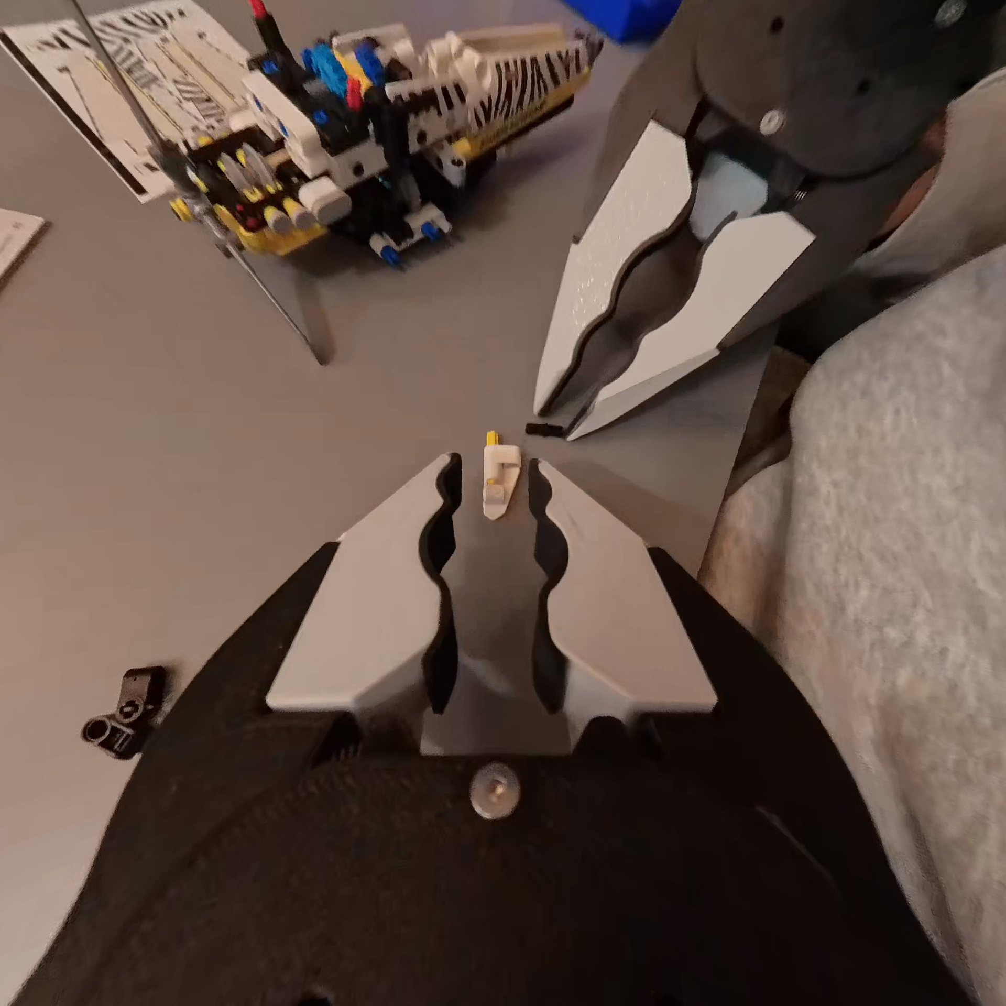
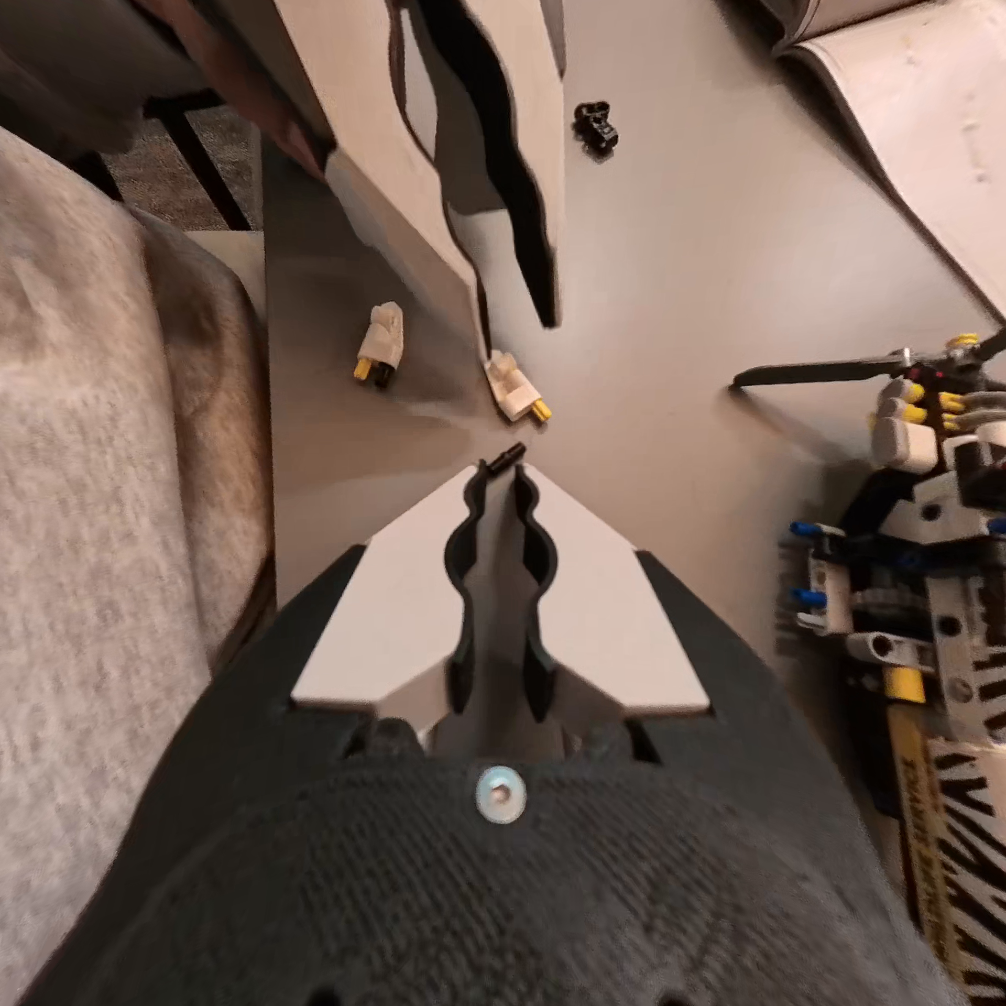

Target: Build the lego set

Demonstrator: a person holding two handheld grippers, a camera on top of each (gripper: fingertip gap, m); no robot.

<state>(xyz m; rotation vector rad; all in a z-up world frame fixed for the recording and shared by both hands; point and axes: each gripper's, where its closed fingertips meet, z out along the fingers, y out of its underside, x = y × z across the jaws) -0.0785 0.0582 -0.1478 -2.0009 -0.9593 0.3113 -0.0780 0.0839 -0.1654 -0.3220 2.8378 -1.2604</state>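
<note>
Judging progress: we count the zebra-striped helicopter model [image 1: 381, 147] largely built, on the surface [image 1: 163, 435].
Left tongs [image 1: 494, 462]: parted around a white-and-yellow subassembly [image 1: 501, 482], not gripping.
Right tongs [image 2: 498, 467]: nearly closed, pinching a black pin [image 2: 505, 456].
Left to do: we still must fit these, a second subassembly [image 2: 381, 348] and black connectors [image 1: 124, 713].

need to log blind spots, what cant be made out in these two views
- Lego model: left wrist view blurs it; the right wrist view's edge cuts it off.
- Black pin in the right gripper: too small to type.
- Black connectors: left gripper's body covers part.
</note>
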